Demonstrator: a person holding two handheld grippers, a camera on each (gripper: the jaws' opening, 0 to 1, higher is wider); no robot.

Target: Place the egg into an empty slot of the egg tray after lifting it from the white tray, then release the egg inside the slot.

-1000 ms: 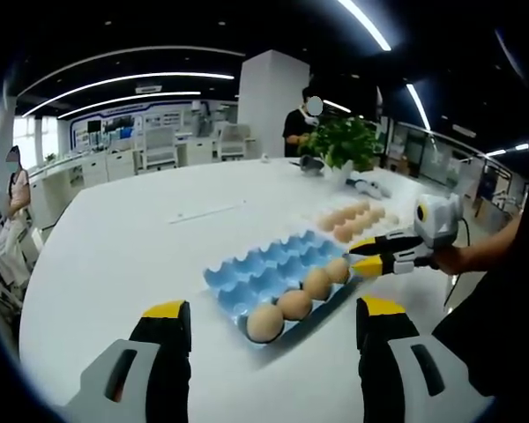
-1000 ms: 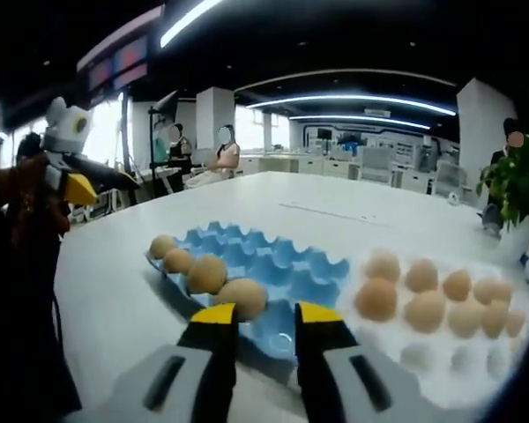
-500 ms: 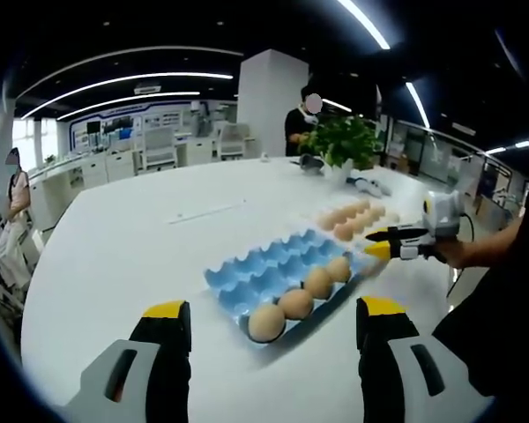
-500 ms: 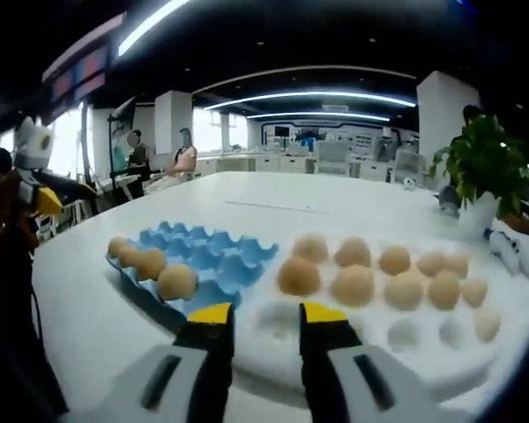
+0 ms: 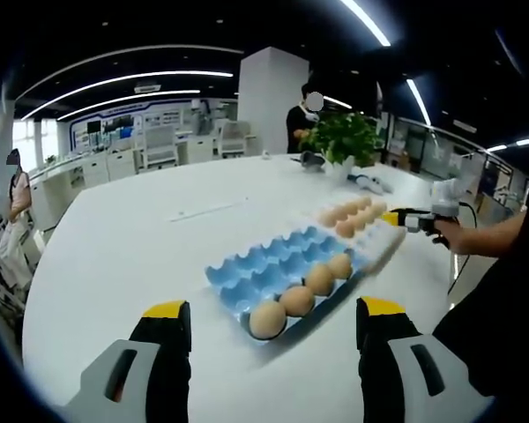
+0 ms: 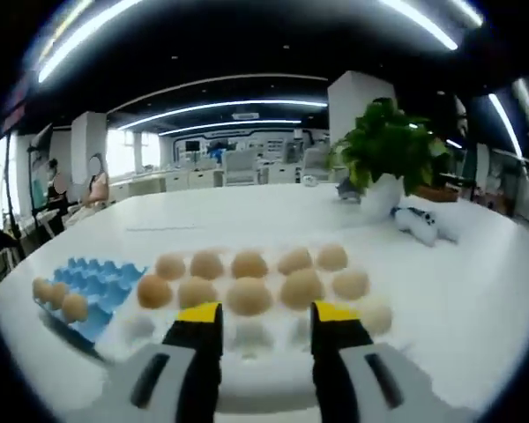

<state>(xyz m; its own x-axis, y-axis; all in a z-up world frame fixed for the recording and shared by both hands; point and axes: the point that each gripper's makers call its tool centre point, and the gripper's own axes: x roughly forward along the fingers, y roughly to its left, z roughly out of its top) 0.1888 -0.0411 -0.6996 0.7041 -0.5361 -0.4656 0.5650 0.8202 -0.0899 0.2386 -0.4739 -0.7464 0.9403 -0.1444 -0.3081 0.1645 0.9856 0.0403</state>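
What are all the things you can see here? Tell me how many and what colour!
Blue egg tray: one, blue, on the table next to the white tray.
Eggs in blue tray: four, brown, in its near row.
White tray: one, white, ahead of the right gripper.
Eggs in white tray: about ten, tan, in two rows.
Potted plant: one, green in a white pot, far side of the table.
Table: one, white.
Left gripper: yellow-tipped jaws, apart.
Right gripper: yellow-tipped jaws, apart, nothing between.

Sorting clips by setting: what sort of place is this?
Most likely an open-plan office or lab: long ceiling light strips, rows of white desks and chairs, and a large white table bearing a potted plant.
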